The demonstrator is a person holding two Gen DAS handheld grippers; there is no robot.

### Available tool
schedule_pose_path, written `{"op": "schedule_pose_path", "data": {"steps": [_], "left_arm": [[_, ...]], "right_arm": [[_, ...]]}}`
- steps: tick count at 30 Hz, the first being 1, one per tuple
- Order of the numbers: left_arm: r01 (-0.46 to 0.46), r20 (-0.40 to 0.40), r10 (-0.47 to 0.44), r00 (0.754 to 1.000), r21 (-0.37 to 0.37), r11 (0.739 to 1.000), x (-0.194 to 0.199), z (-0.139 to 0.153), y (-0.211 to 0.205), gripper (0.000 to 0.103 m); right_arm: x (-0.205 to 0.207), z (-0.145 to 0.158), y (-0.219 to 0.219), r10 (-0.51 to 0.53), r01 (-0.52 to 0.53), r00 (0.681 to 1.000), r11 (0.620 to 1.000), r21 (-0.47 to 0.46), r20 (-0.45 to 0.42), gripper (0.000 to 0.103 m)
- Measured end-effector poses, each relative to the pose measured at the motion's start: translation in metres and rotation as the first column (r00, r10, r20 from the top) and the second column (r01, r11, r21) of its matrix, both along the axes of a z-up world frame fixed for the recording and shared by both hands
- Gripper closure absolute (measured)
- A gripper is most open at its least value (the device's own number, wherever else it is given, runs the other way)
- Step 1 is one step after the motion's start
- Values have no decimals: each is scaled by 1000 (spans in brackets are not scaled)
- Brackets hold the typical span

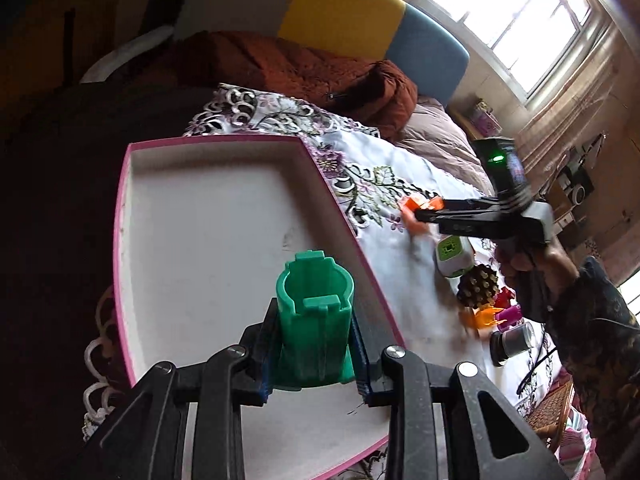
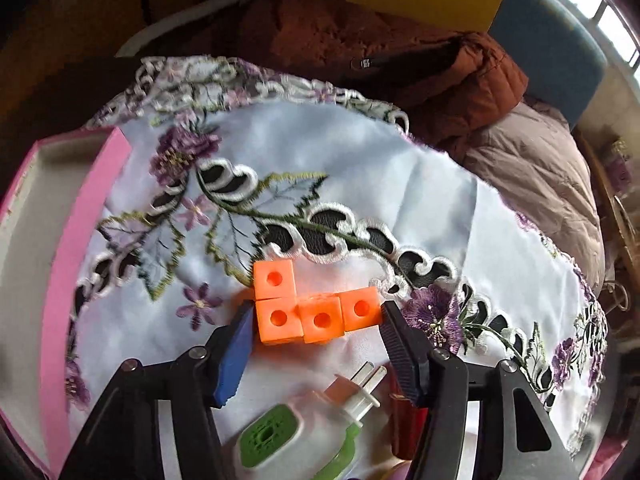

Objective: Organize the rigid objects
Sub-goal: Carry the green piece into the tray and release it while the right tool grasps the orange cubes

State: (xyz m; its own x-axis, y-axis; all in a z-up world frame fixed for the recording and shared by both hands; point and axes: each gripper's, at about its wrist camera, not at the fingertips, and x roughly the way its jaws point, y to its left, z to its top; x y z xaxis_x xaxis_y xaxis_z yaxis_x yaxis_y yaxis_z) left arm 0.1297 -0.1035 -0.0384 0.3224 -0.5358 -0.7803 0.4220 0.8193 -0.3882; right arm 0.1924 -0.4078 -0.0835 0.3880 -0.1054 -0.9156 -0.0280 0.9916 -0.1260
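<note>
My left gripper [image 1: 314, 314] is shut on a green plastic cylinder [image 1: 316, 344] and holds it upright over the white floor of a pink-rimmed tray [image 1: 200, 220]. To the right, on the embroidered white cloth [image 2: 400, 184], lies an orange piece made of several joined cubes with round holes [image 2: 316, 316]. My right gripper [image 2: 317, 308] points down at it, and its two pads touch the outer cubes on either side. The left wrist view shows the same gripper [image 1: 424, 214] on the orange piece [image 1: 408, 204], with a hand [image 1: 532, 256] behind it.
A white and green plug-in device [image 2: 288, 436] lies just under my right gripper. Further right lie a dark studded ball [image 1: 478, 286], small orange, red and magenta pieces [image 1: 492, 314] and a dark jar [image 1: 512, 342]. A brown jacket [image 1: 320, 68] lies beyond the cloth's far edge.
</note>
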Motion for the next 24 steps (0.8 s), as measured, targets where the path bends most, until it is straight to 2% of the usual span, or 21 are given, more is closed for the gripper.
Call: {"op": "schedule_pose_path", "data": {"steps": [4, 9, 13, 18, 24], "left_arm": [[-30, -1, 30, 1000, 1, 1000, -3, -1, 13, 73], [-52, 3, 52, 999, -3, 999, -10, 1, 25, 73], [-61, 6, 61, 998, -4, 998, -14, 1, 31, 73], [-77, -9, 77, 997, -14, 997, -18, 0, 36, 73], [-94, 5, 94, 996, -3, 996, -23, 0, 39, 73]], "right_arm": [[-21, 34, 18, 37, -39, 996, 999, 17, 84, 41], [-64, 53, 48, 94, -104, 988, 991, 83, 119, 41], [-104, 34, 64, 95, -107, 991, 985, 136, 89, 41], [-142, -15, 71, 55, -53, 998, 990, 133, -7, 41], [-148, -21, 66, 40, -43, 999, 992, 115, 29, 42]]}}
